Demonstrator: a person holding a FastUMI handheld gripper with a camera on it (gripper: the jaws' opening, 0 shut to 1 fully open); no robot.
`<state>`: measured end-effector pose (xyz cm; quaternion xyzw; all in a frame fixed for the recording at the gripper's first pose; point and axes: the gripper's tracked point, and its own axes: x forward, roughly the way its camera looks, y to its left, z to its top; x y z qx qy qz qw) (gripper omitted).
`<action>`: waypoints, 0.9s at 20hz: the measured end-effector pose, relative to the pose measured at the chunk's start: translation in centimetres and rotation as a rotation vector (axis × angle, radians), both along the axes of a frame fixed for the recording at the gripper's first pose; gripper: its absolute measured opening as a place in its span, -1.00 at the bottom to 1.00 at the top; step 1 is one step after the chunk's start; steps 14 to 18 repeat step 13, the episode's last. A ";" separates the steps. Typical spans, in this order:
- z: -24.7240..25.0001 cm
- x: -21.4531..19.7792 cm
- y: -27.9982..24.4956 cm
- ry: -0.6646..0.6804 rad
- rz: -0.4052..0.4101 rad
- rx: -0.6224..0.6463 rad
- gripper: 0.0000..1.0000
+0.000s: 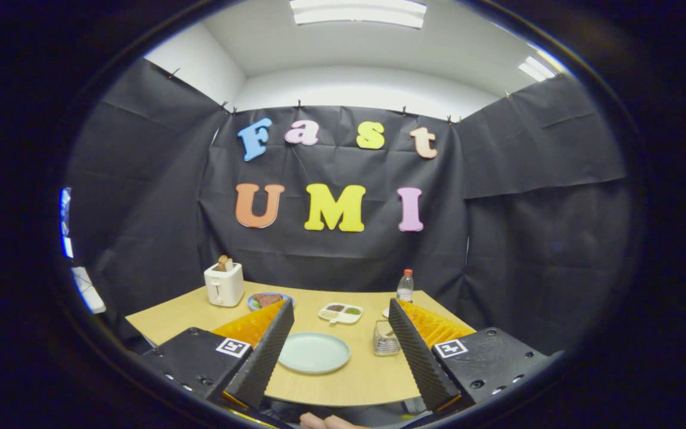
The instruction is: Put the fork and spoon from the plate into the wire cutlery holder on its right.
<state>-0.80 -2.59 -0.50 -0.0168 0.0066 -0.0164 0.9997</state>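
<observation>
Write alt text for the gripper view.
The tool is open with nothing between its fingers, above a wooden table. Between them sits a bare pale green plate; the wire cutlery holder stands to its right, a toaster beyond.

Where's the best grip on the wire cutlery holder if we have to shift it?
Probably the upper rim of the wire cutlery holder. Bring the open hand-held gripper down from above on the near side, fingers spanning two opposite walls. It stands upright, small and boxy, with a gap to the plate on its left. The right finger hides its right edge, so clearance there is unclear.
</observation>
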 end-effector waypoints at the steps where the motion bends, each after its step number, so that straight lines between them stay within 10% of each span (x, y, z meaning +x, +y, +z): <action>1: -0.1 0.0 0.0 0.002 -0.001 0.003 0.92; 18: -0.2 -0.2 0.0 0.000 0.004 0.004 0.92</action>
